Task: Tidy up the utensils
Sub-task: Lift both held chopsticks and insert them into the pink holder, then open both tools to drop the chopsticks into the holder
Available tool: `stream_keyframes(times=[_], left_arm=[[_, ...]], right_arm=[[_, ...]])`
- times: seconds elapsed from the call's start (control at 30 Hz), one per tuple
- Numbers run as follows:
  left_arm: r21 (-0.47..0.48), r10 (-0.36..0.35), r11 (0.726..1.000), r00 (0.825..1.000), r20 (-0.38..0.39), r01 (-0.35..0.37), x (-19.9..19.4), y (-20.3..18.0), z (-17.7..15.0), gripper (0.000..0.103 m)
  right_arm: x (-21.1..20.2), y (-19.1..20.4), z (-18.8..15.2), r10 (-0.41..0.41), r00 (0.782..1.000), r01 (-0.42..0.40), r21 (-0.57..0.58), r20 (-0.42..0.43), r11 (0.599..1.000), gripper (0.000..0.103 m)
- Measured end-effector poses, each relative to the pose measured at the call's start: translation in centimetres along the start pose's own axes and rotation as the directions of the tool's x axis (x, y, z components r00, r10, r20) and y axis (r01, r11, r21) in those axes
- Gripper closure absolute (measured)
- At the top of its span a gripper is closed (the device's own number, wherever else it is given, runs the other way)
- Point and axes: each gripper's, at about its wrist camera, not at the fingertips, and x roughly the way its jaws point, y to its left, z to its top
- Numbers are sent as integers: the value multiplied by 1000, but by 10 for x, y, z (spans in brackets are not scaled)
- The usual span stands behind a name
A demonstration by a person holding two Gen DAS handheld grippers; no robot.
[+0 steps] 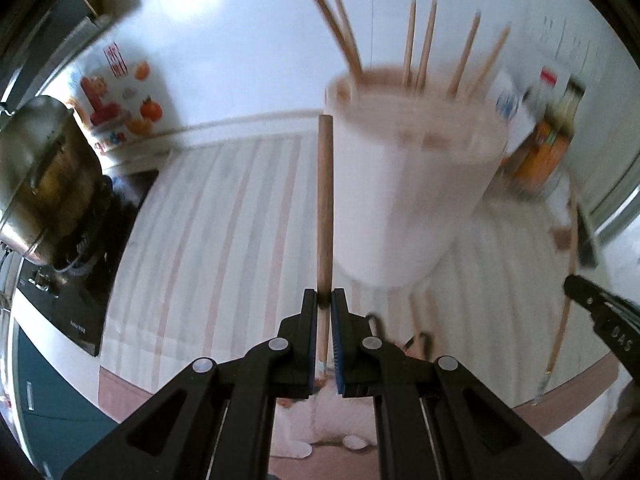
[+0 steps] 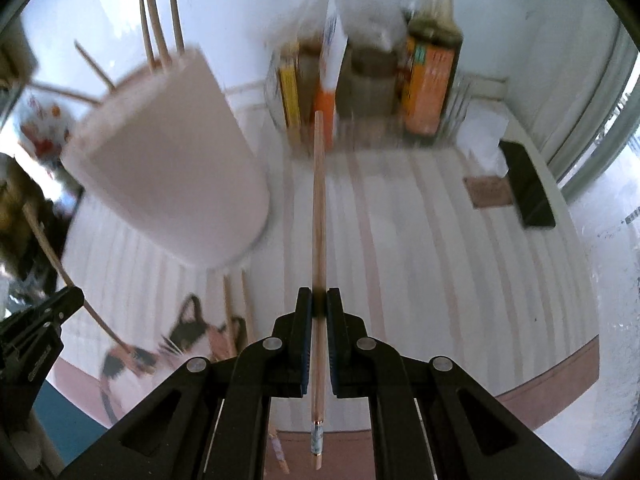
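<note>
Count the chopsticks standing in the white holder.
6 chopsticks show in the left wrist view: two leaning at the left of the holder's rim, two upright in the middle, two tilted at the right. Blur may hide others.

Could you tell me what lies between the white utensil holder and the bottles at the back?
In the right wrist view, only bare striped cloth separates the white plastic utensil holder from the cluster of sauce bottles.

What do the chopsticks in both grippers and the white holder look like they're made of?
Left chopstick and right chopstick: light wood or bamboo, matte tan with faint grain. Holder: smooth, opaque white, probably plastic or ceramic; blur leaves it open.
</note>
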Motion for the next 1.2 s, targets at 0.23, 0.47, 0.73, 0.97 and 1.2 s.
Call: stream_keyframes(times=[0.23, 0.47, 0.73, 0.97, 1.2], left_arm=[[-75, -127, 988, 984, 126, 137, -66, 10, 31, 99], [-93, -227, 962, 941, 252, 257, -125, 19, 75, 99], [-84, -234, 958, 914, 331, 275, -140, 20, 134, 99], [-94, -205, 967, 938, 279, 239, -90, 17, 179, 99], [-112, -204, 967, 960, 191, 228, -35, 14, 196, 99]], right_arm=[[-51, 0, 34, 140, 981, -151, 79, 135, 985, 96], [-103, 7, 78, 259, 923, -297, 101, 285, 949, 96], [-121, 33, 150, 305, 860, -358, 58, 410, 932, 96], [-95, 61, 195, 285, 831, -350, 50, 477, 936, 96], [-48, 81, 205, 225, 810, -303, 59, 541, 951, 96]])
